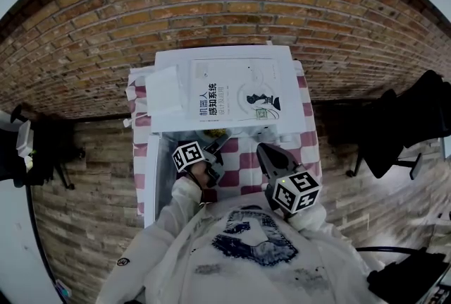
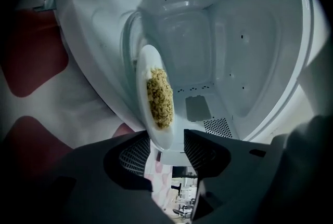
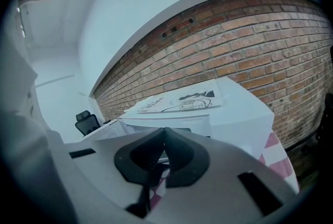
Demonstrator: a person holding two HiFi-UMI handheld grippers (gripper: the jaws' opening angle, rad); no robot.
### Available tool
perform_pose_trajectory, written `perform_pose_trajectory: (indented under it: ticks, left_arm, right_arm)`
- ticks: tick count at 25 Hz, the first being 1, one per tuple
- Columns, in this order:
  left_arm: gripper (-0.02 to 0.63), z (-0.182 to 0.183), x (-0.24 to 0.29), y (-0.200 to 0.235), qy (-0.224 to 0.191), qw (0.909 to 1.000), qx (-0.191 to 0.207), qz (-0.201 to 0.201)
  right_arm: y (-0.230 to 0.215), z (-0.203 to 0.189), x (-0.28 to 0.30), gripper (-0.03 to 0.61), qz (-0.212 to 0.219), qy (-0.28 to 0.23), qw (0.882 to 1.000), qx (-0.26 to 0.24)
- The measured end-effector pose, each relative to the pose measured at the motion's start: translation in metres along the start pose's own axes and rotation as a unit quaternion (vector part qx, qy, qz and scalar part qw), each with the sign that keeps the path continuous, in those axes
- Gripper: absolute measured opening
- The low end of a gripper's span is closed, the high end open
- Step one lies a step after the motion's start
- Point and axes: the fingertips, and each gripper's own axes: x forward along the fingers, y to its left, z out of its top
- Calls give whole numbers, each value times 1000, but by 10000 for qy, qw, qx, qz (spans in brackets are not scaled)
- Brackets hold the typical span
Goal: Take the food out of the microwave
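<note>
Food, a yellowish crumbly heap (image 2: 158, 97), lies on a round white plate (image 2: 147, 69) inside the open white microwave (image 2: 244, 56). In the left gripper view, our left gripper (image 2: 166, 146) straddles the plate's near rim with its jaws partly apart, not yet pinching. We should close squarely on the rim and keep the plate level while drawing it out. The right gripper view shows our right gripper (image 3: 164, 137) closed on nothing, outside the oven. Only the head view shows both grippers together over the red-and-white checked cloth (image 1: 308, 147).
</note>
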Motion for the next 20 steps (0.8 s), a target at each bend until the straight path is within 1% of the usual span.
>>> perform_pose_trajectory:
  ticks: [3, 8, 10, 12, 13, 20]
  left_arm:
    - [202, 1, 0, 2, -20, 9999, -132, 11]
    - [175, 0, -1, 5, 38, 9998, -138, 150]
    - [153, 0, -1, 6, 42, 9997, -143, 191]
    - [93, 2, -2, 7, -18, 9996, -221, 189]
    - [78, 3, -2, 7, -44, 9995, -263, 184]
    - [60, 4, 0, 7, -127, 9987, -491, 36]
  right_arm:
    - [-2, 0, 0, 14, -29, -16, 10000, 8]
    - [-4, 2, -2, 14, -64, -50, 10000, 45]
    - [-5, 2, -2, 14, -72, -54, 9999, 75]
    - [-6, 2, -2, 14, -78, -63, 9999, 91]
    - [-6, 2, -3, 14, -78, -69, 9999, 93]
    - [-6, 2, -4, 14, -89, -94, 9999, 103]
